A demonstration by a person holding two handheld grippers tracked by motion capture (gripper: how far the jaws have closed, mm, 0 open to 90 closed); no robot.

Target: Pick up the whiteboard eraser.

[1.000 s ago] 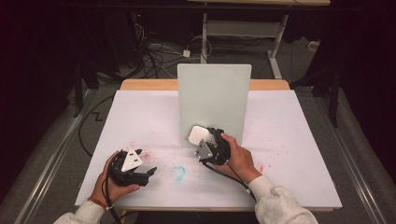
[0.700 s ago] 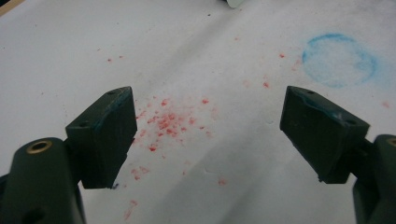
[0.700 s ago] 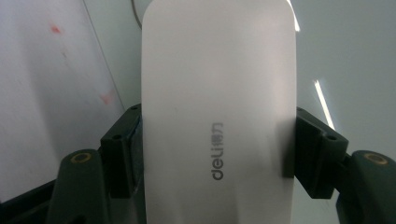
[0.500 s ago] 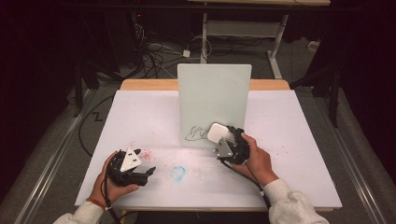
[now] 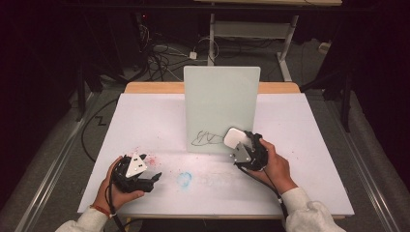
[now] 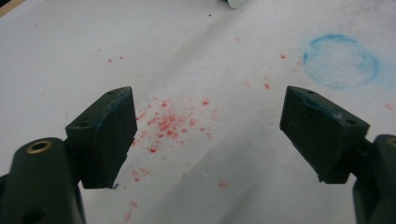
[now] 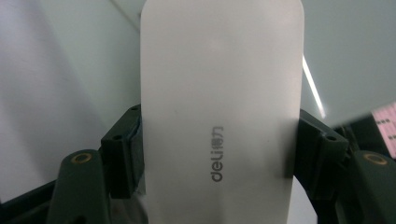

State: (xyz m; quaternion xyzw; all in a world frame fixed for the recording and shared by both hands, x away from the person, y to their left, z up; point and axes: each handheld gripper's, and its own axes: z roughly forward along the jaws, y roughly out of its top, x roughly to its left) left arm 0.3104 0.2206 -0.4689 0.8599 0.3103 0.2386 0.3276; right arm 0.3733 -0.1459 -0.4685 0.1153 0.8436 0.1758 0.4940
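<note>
An upright pale whiteboard (image 5: 221, 108) stands at the middle of the table with a dark scribble (image 5: 205, 138) near its lower edge. My right gripper (image 5: 240, 147) is shut on a white eraser (image 5: 234, 137), which rests against the board just right of the scribble. In the right gripper view the eraser (image 7: 219, 112) is clamped between both jaws, its grey printed logo facing me. My left gripper (image 5: 153, 178) rests low at the front left of the table, open; in its own view the pads (image 6: 109, 133) stand wide apart over red specks.
A white sheet (image 5: 145, 121) covers the table. On it lie a blue ring stain (image 5: 184, 179) and red specks (image 5: 152, 161) near my left gripper. A wooden table edge (image 5: 150, 87) shows behind the sheet. Cables lie on the floor beyond.
My right gripper has carried the eraser to the right along the board's lower part, uncovering the scribble. The left gripper has stayed put.
</note>
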